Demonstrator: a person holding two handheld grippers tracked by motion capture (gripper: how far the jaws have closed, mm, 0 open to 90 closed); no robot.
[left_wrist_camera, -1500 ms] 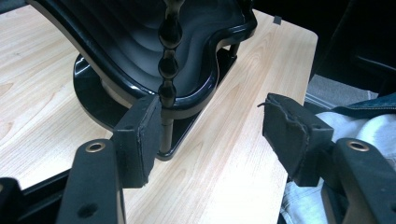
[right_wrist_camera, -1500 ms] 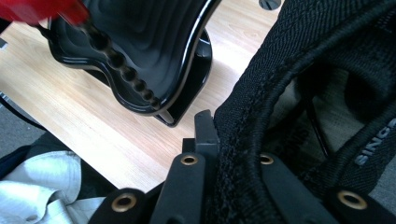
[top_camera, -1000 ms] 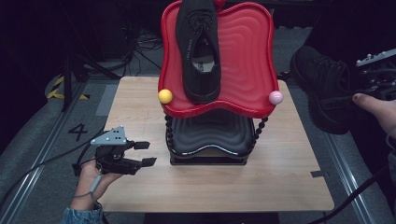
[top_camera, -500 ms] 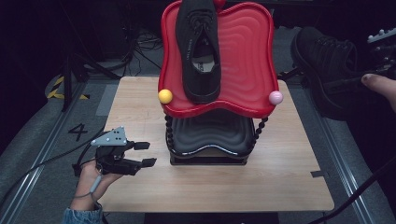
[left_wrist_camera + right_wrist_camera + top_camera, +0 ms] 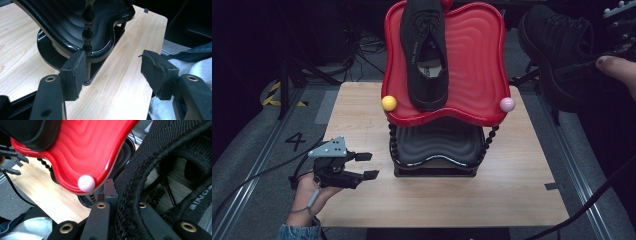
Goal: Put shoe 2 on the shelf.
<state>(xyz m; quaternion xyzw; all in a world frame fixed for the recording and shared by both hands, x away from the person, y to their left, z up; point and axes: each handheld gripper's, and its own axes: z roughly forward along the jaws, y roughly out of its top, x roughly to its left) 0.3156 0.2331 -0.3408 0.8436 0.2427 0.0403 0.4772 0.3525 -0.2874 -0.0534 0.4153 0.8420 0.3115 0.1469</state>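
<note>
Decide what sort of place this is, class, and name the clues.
Probably a recording studio or lab, not a home: one small wooden table on a dark floor, loose cables behind it, hazard tape and a painted 4 on the floor beside it.

You've got two black shoes (image 5: 426,55) (image 5: 557,55), two trays, one red (image 5: 472,65) and one black (image 5: 432,145), two knob balls, yellow (image 5: 388,103) and pink (image 5: 507,104), and one table (image 5: 512,190).

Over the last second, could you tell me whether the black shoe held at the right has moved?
Yes. The held black shoe has risen and shifted left toward the red tray, judged against the wooden table; the right gripper clamps its collar.
</note>
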